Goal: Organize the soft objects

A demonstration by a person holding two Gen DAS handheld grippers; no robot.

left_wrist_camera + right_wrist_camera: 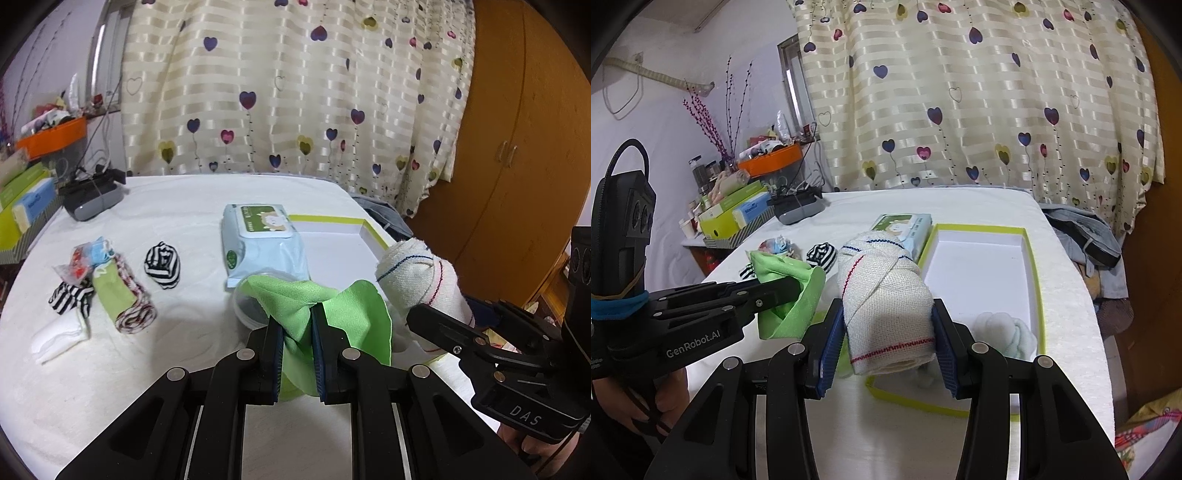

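Observation:
My left gripper is shut on a green cloth and holds it above the white table; it also shows in the right wrist view. My right gripper is shut on a rolled white towel with red and blue stitching, held over the near left corner of a lime-edged white box. A pale rolled cloth lies in the box. The towel also shows in the left wrist view. Loose socks and a striped sock ball lie on the table's left.
A blue wet-wipes pack lies beside the box, with a clear round lid in front of it. A grey device with cables sits far left. Boxes and an orange tray stand off the left edge. Clothes are piled at right.

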